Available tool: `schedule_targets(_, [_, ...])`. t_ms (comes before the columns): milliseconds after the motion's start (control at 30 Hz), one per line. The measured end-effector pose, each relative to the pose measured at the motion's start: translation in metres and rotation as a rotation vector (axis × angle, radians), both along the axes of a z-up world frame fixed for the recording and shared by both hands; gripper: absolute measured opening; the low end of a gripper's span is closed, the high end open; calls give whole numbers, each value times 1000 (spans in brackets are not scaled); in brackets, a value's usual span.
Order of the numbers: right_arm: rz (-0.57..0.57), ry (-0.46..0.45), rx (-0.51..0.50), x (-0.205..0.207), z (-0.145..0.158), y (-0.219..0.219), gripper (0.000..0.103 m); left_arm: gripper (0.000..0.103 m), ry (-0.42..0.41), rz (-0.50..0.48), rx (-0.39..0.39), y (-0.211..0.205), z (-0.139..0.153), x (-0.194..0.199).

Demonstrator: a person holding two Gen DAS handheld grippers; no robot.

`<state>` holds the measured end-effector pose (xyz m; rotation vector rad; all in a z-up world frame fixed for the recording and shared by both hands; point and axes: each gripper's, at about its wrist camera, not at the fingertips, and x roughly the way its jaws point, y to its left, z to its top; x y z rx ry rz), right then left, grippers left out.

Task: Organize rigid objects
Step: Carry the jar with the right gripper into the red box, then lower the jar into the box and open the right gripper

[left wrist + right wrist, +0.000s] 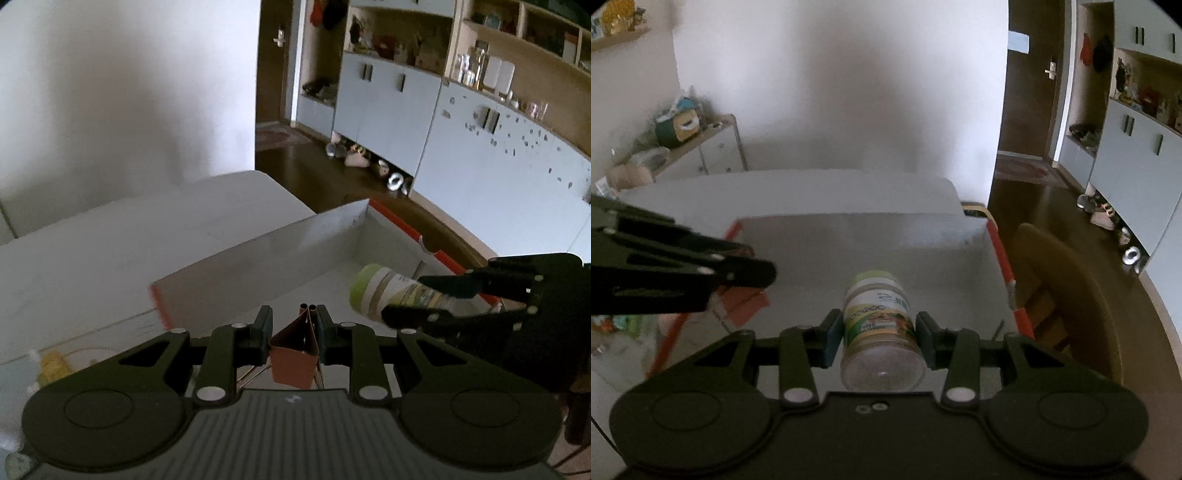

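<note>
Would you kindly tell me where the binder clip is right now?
The brown binder clip is pinched in the left tool, over the white box, left of the jar held by the right tool.

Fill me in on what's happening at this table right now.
A person is sorting small items into a white box with red edges, holding a gripper in each hand. The left gripper is shut on a brown binder clip. The right gripper is clamped on a small jar with a green lid, held on its side with the lid pointing away. Both grippers hang over the box, and neither item has been set down yet.
</note>
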<state>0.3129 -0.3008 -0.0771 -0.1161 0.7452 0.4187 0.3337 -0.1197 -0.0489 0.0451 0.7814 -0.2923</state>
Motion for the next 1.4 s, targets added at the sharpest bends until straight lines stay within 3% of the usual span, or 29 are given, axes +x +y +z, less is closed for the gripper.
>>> schedule_targets(400, [39,89,-103,29,-37,8,42,23,147,14,64,-42,-52,71])
schedule_targets(800, [69,187,-166,33,-48,18,42,23,319,23,94,-49,-89,99])
schedule_targets(1067, [73,285,-203,27,-56,23,41,24,364,18,77,-46,-91,99])
schedule_targets(1200, [70,291,-187,30,-52,19,41,24,426,31,64,-44,-100,107])
schedule_targets(1400, [64,277,-143,30,-43,4,49,24,429,53,68,-43,-95,103])
